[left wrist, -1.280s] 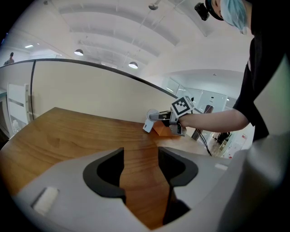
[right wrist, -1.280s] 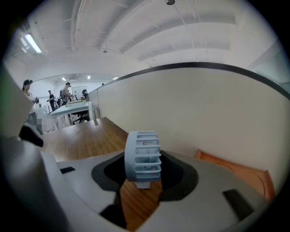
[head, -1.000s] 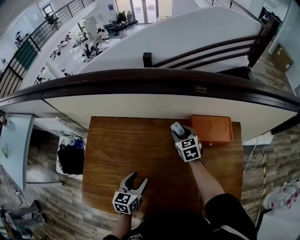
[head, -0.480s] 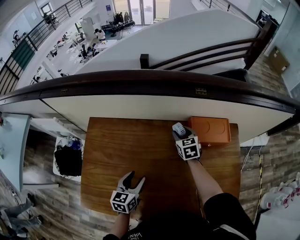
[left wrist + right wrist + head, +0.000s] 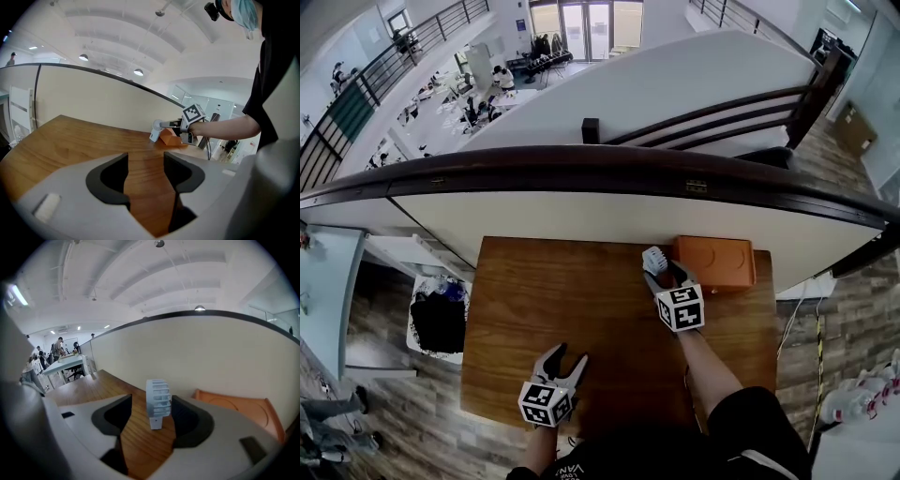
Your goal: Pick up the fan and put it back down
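A small pale blue-white fan (image 5: pixel 158 401) stands upright on the wooden table (image 5: pixel 553 291), near the far edge and next to an orange box (image 5: pixel 717 261). My right gripper (image 5: pixel 151 405) has the fan between its jaws. The jaws are opening: a gap shows on the left side, and the right pad is close to the grille. In the head view the fan (image 5: pixel 653 257) sits just beyond the right gripper (image 5: pixel 664 274). My left gripper (image 5: pixel 566 358) rests open and empty near the table's front edge. From the left gripper (image 5: pixel 145 161) the fan (image 5: pixel 155 130) shows far off.
The orange box (image 5: pixel 234 406) lies flat right of the fan against a curved white wall topped by a dark rail (image 5: pixel 600 164). A cable hangs off the table's right side. A black bin (image 5: pixel 439 319) stands on the floor at the left.
The right gripper's jaws have spread away from the fan and the gripper has eased back a little. The fan stays on the table. The left gripper has kept still.
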Demonstrator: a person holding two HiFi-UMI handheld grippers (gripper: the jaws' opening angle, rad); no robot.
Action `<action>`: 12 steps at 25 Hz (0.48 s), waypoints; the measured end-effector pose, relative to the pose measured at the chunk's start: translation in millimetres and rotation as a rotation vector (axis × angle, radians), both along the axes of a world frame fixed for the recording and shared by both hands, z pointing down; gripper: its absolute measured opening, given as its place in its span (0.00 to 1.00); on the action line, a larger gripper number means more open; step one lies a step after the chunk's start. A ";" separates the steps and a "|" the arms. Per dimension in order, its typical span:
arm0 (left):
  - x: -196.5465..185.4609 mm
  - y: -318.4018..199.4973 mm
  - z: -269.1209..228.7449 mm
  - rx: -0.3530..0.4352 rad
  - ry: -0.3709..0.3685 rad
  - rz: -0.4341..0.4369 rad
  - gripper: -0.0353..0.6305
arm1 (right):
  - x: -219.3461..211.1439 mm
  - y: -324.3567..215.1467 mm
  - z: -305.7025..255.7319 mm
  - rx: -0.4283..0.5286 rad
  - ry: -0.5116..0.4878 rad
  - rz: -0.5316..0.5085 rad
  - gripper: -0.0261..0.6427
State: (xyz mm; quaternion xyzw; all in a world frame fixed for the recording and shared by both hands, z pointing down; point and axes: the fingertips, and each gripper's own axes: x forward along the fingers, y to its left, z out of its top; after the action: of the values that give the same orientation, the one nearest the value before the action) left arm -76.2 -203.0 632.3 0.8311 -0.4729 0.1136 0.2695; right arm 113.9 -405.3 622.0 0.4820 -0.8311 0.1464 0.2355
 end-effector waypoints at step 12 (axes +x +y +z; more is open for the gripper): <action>26.7 20.8 -36.6 0.094 0.023 0.091 0.39 | 21.7 89.0 -55.1 0.062 -0.097 0.035 0.39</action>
State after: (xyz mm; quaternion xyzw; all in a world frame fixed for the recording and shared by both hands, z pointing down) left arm -49.5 -182.2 595.7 0.8648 -0.4364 0.0938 0.2302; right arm 135.6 -316.3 566.9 0.4959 -0.8371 0.1477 0.1774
